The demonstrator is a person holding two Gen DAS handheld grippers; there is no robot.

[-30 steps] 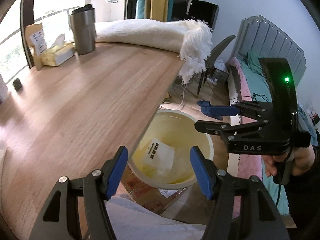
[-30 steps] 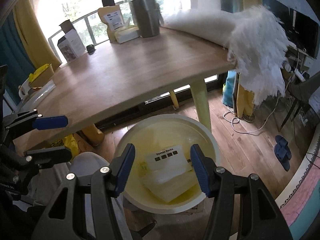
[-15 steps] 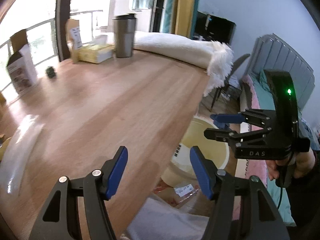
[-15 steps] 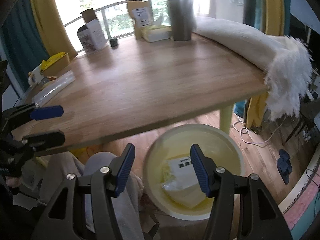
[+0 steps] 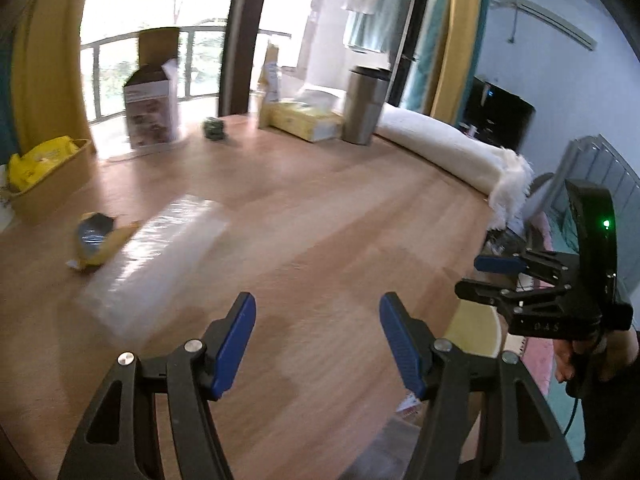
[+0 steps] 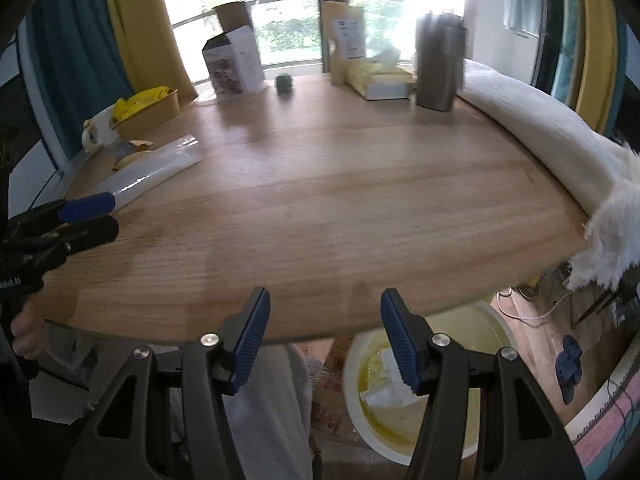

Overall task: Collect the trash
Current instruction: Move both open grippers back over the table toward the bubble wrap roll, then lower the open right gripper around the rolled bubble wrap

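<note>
Big wooden table (image 6: 320,200), white fluffy blanket (image 6: 540,128) along its right edge, fringe hanging over the corner. Under the near edge, a pale yellow bin (image 6: 432,400) on the floor holds crumpled white paper and clear packaging; only its rim (image 5: 476,332) shows in the left view. A tan tray (image 6: 156,108) at far left holds yellow bags. Steel tumbler (image 6: 438,68), tissue box (image 6: 380,80), open carton (image 6: 234,64) at the back.

Trash on the table: long clear plastic wrap (image 5: 160,256) (image 6: 152,172), torn yellow snack wrapper (image 5: 96,244) touching its left end. Both lie ahead and left of the left gripper (image 5: 316,344), well apart from it.

Left gripper jaws parted, nothing between. Right gripper (image 6: 324,340) likewise, over the table's near edge.

A second ago both hung over the bin; now both views face the tabletop.
</note>
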